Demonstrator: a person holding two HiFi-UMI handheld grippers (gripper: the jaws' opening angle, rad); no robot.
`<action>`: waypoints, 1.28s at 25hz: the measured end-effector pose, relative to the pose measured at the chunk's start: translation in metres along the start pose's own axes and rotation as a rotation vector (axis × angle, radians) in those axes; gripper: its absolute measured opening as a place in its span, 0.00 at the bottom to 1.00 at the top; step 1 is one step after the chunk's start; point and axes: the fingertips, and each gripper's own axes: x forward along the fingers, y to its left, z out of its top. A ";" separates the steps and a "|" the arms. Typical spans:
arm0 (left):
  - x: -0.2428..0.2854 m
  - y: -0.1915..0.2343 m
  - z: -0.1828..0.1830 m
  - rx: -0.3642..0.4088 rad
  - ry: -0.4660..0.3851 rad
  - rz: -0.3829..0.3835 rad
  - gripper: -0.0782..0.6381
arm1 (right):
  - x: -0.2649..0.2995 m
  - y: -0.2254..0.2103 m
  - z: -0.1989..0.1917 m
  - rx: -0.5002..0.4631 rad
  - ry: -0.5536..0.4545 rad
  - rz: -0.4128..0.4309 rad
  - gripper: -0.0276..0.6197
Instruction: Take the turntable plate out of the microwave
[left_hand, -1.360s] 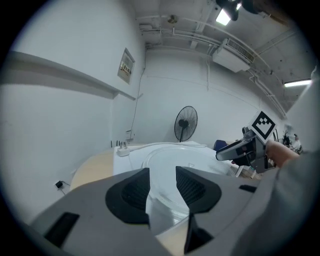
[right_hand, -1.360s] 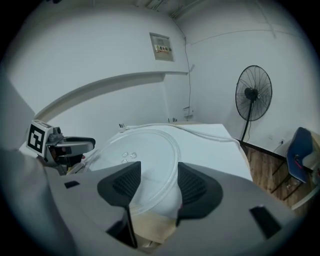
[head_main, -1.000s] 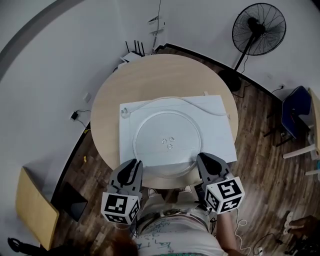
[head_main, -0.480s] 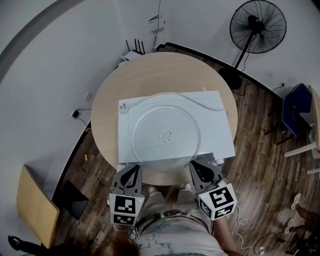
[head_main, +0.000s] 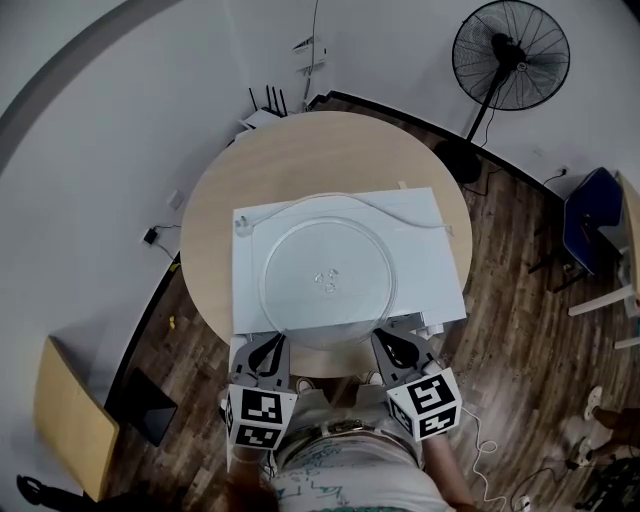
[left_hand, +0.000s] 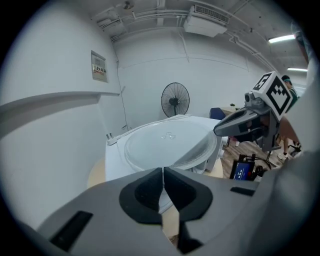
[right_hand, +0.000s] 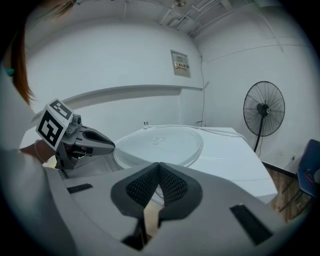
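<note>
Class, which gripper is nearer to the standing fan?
Right. The right gripper sits at the near edge of the table, on the side of the fan; the left gripper is at the same edge, farther from it.

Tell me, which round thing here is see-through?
The turntable plate lying on the white microwave. The round table is solid wood, the fan black mesh.

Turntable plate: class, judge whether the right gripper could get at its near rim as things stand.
Probably yes. The turntable plate lies uncovered on the microwave top, and nothing stands between its near rim and the right gripper. The fingers are shut, so they must open first.
</note>
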 end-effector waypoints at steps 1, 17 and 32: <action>0.001 0.000 0.001 0.000 0.002 0.000 0.14 | 0.001 -0.001 0.000 0.006 -0.001 0.001 0.03; 0.029 0.001 0.021 0.014 0.034 -0.029 0.14 | 0.024 -0.036 0.013 0.010 0.033 -0.049 0.03; 0.042 0.007 0.030 -0.007 0.032 -0.058 0.14 | 0.038 -0.051 0.023 0.049 0.034 -0.059 0.03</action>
